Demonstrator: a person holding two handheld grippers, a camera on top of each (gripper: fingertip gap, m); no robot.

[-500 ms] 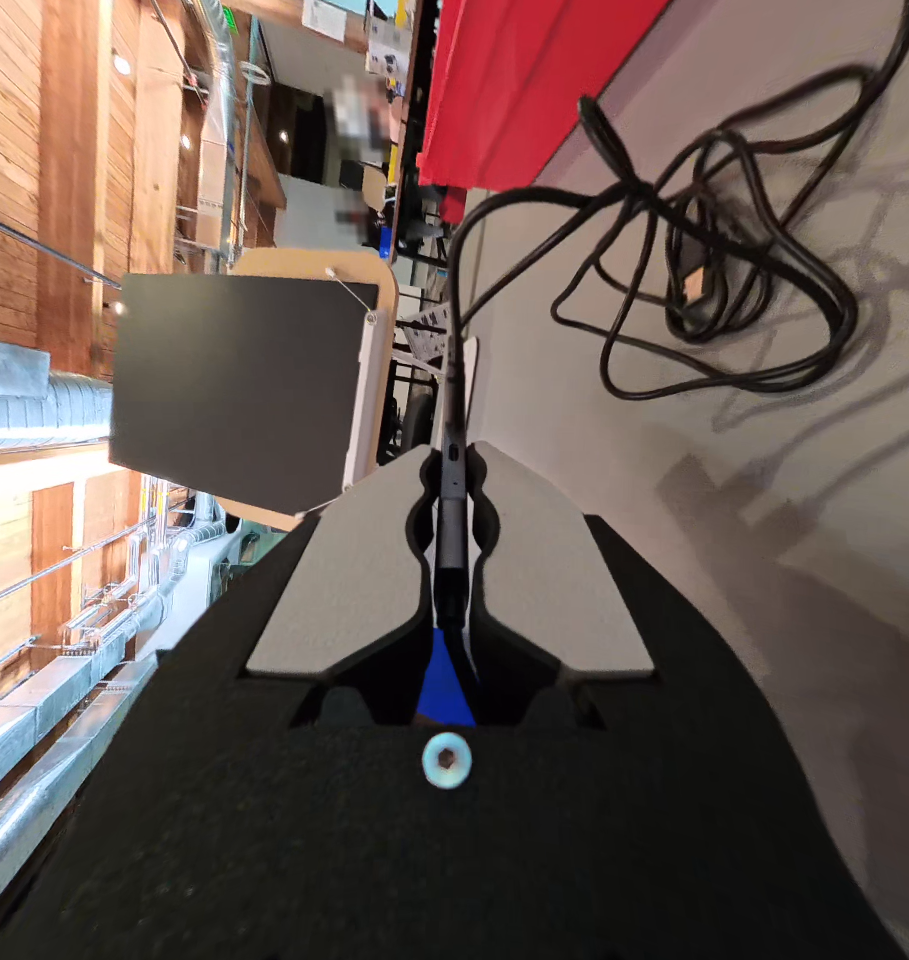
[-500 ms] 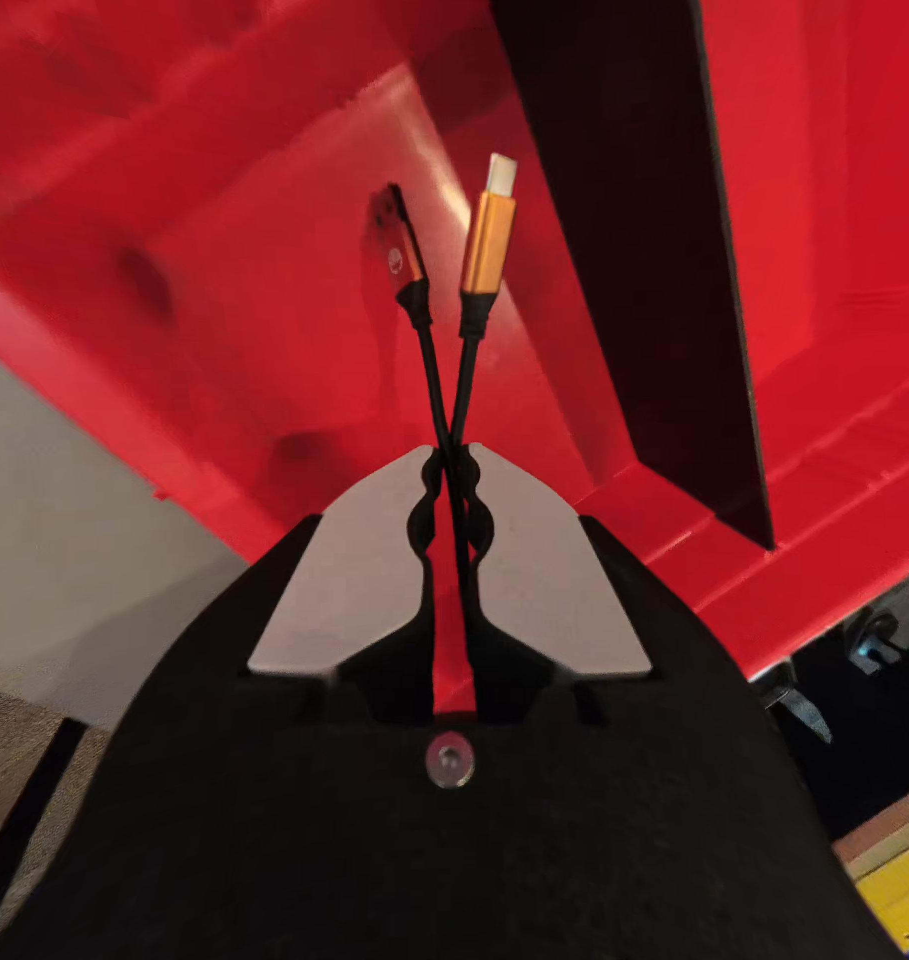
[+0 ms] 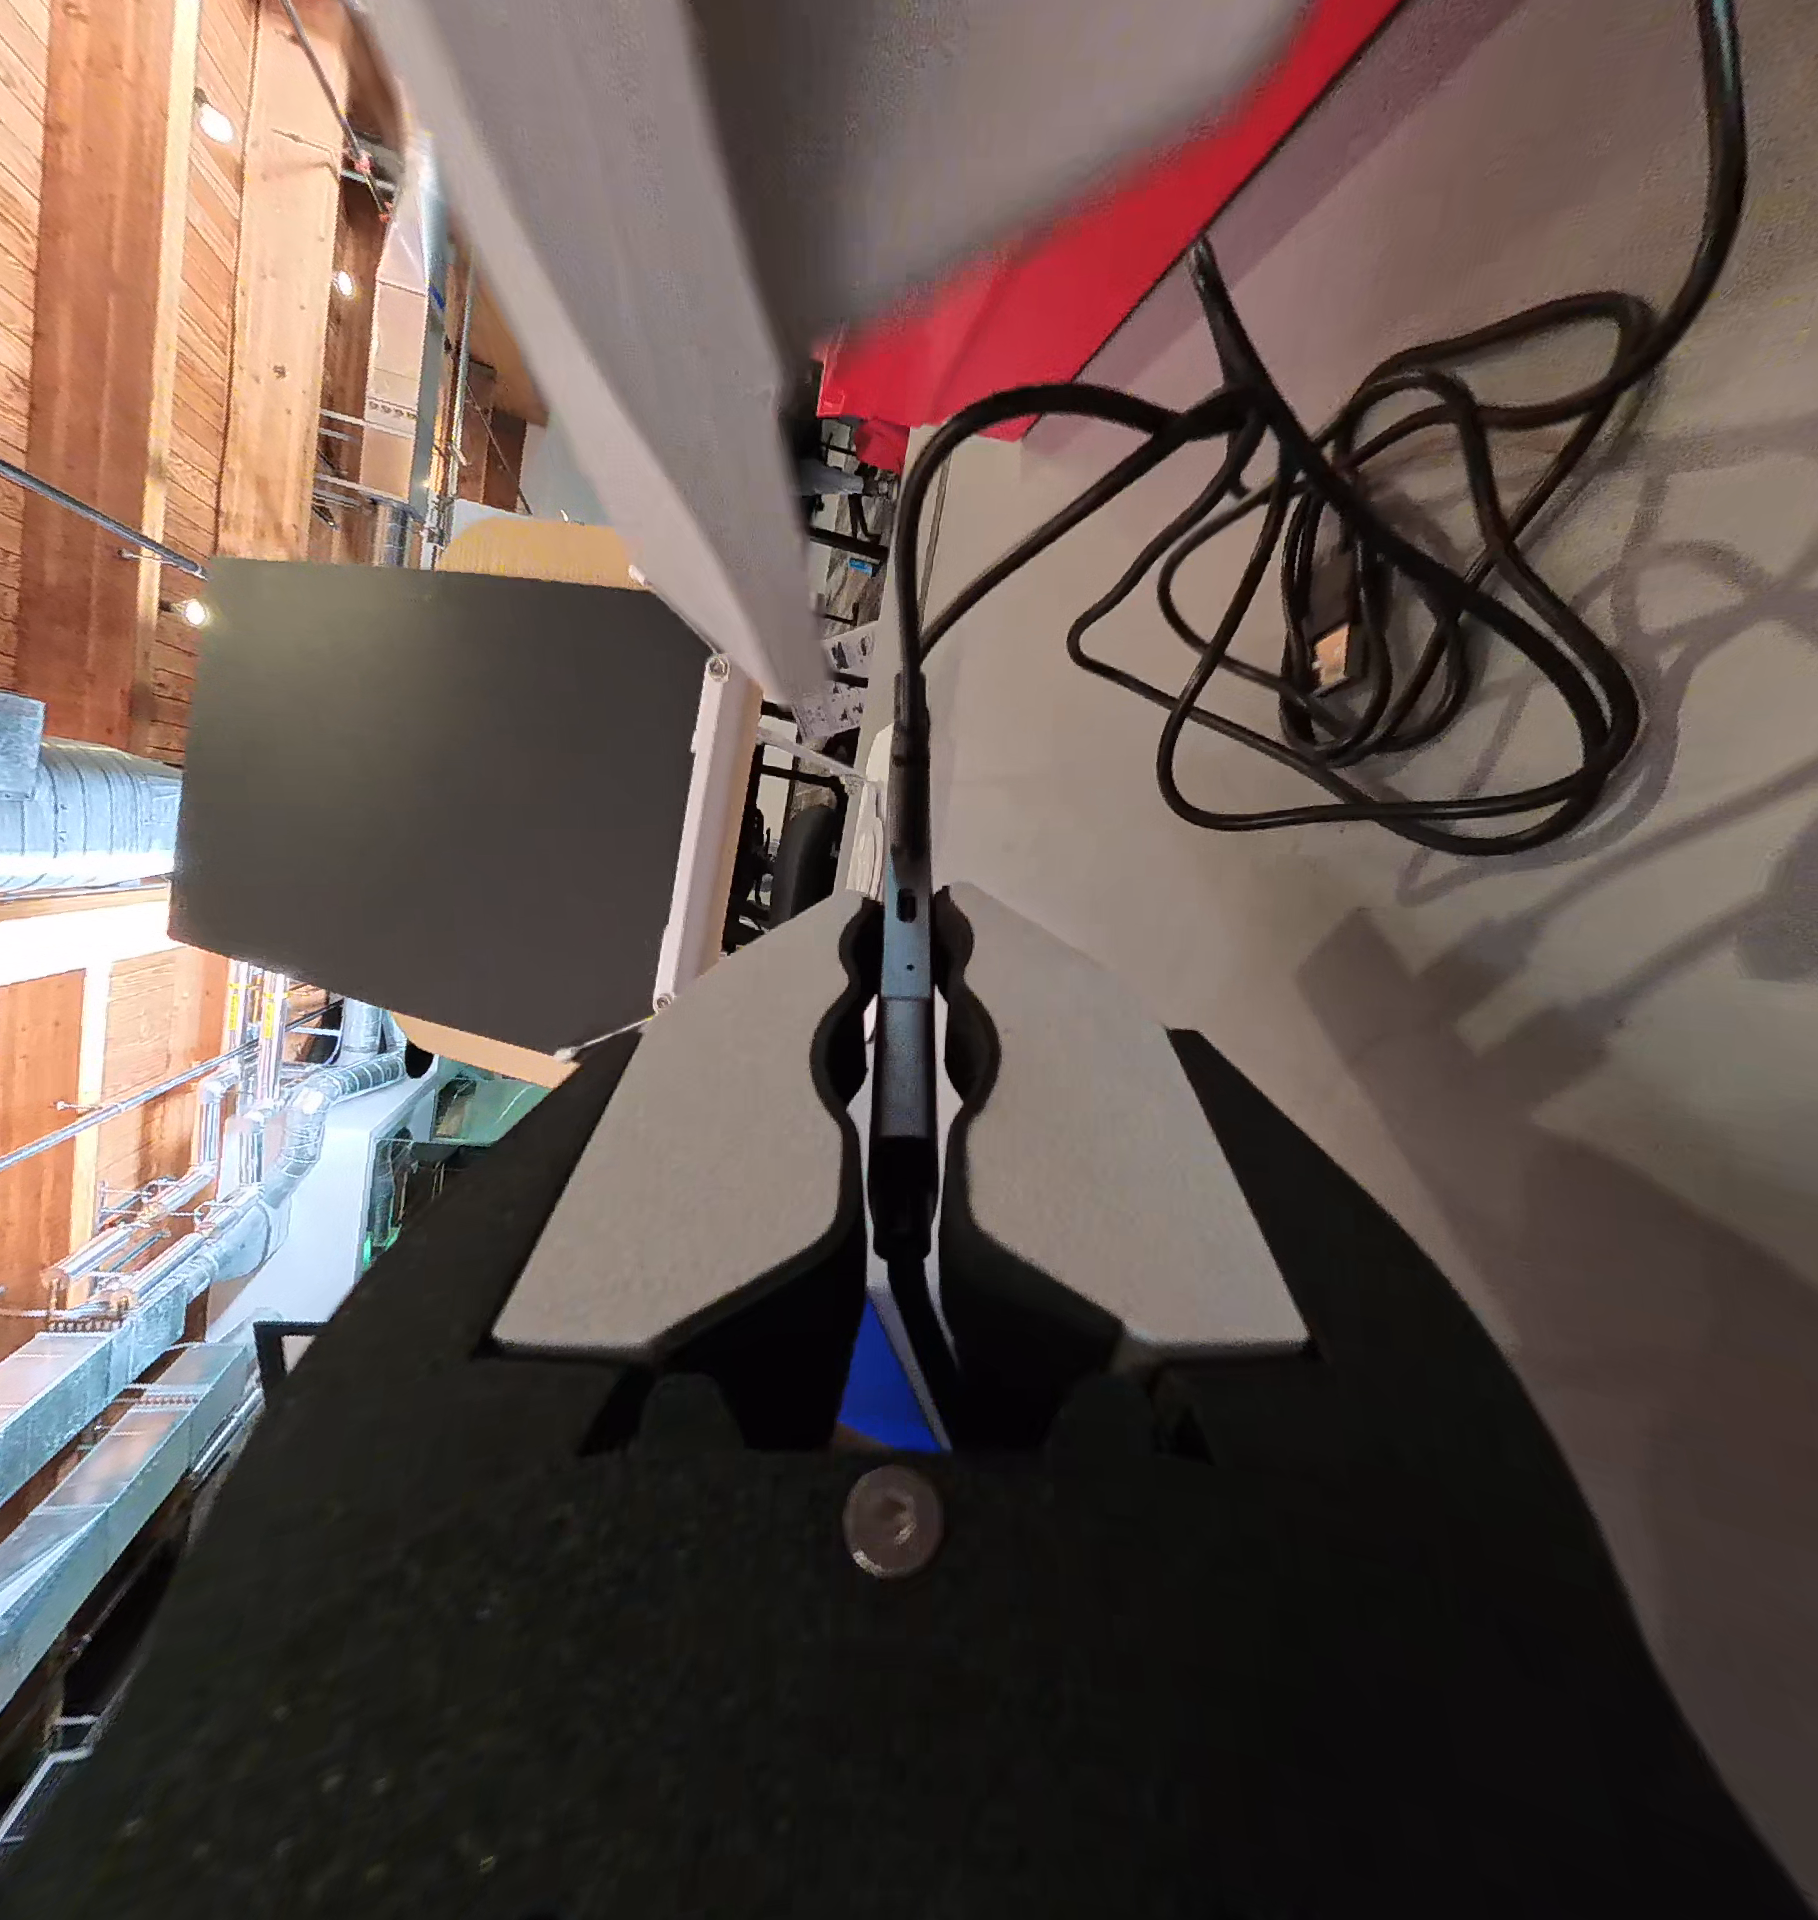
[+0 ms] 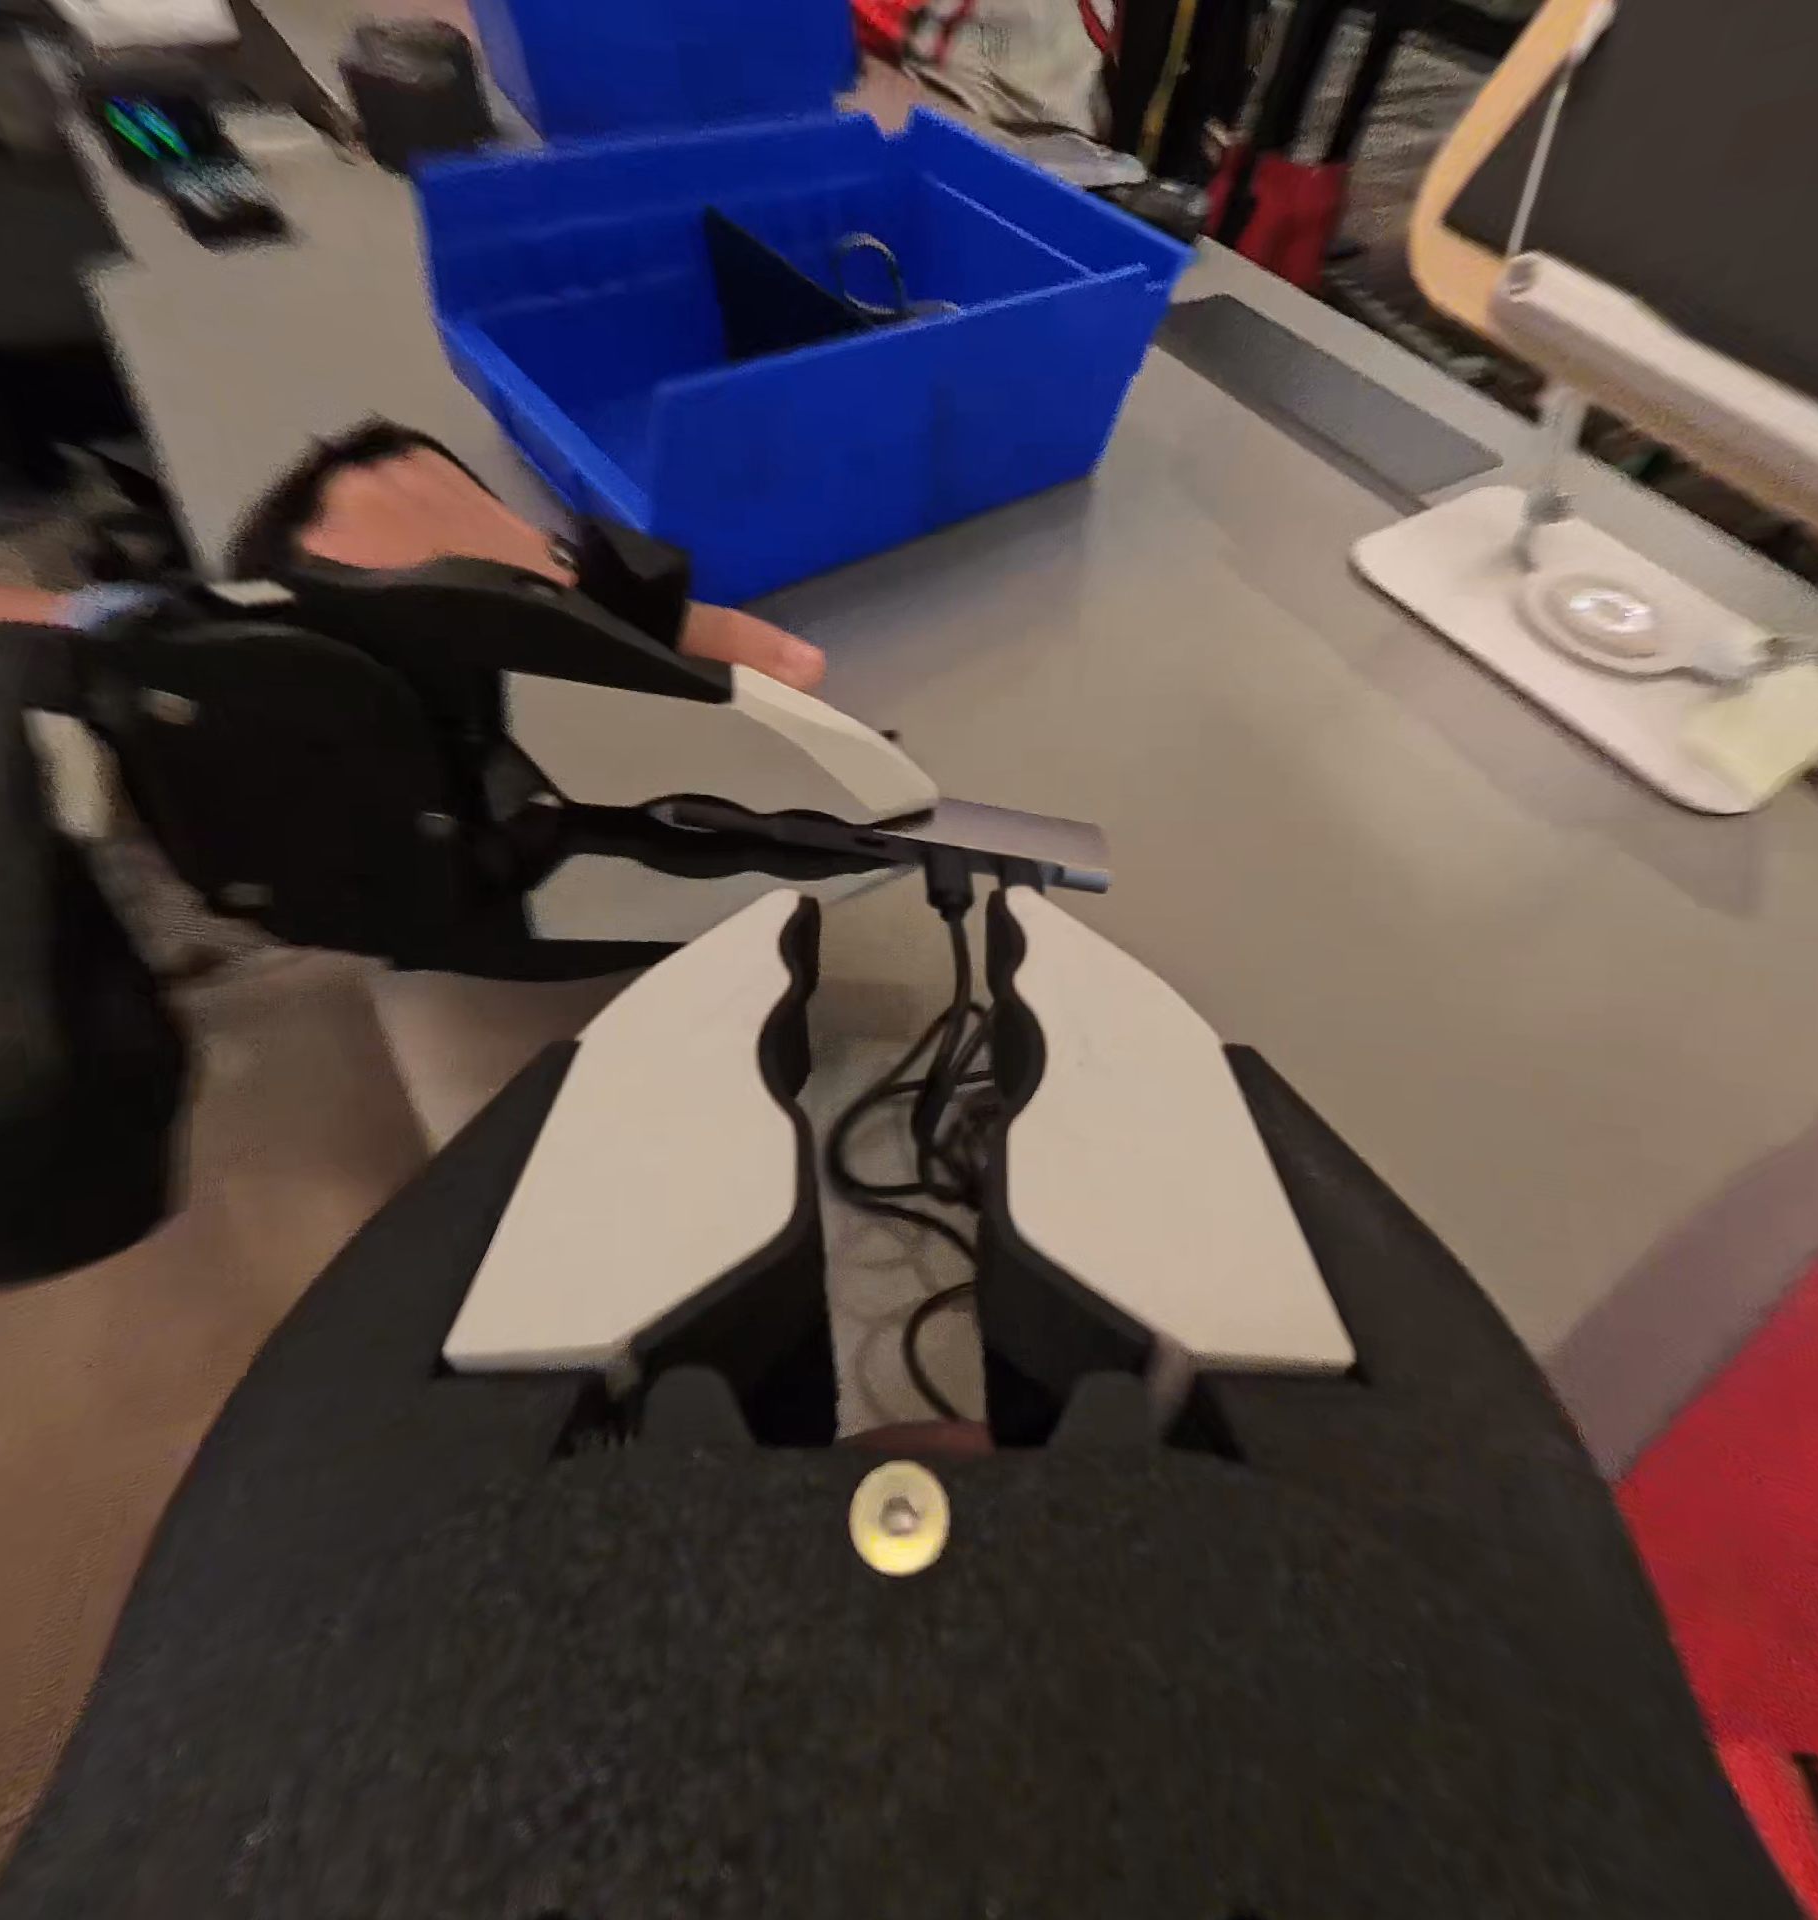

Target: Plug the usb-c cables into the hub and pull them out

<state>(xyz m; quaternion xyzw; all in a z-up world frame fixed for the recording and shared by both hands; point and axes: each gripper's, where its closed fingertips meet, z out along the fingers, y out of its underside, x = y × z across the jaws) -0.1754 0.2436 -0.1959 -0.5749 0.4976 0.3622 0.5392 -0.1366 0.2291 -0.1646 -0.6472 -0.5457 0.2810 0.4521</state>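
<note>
- The left gripper (image 3: 900, 914) is clamped on the hub (image 3: 903, 1013), a slim grey bar held edge-on above the table (image 3: 1144, 748), probably so its ports face the other hand.
- Seen from the right wrist view, the hub (image 4: 1019, 831) juts sideways out of the left gripper (image 4: 884, 805), steadied in the air.
- The right gripper (image 4: 900, 914) is spread apart and holds nothing; it sits just short of the hub.
- Two plugs (image 4: 952, 881) appear seated in the hub's near edge, their black cables (image 4: 946, 1049) hanging to a loose tangle on the table between the gripper's fingers.
- My read: the plugging looks done, and the spread gripper is lined up to pinch a plug and pull.
- A blue bin (image 4: 780, 343) stands well behind.
</note>
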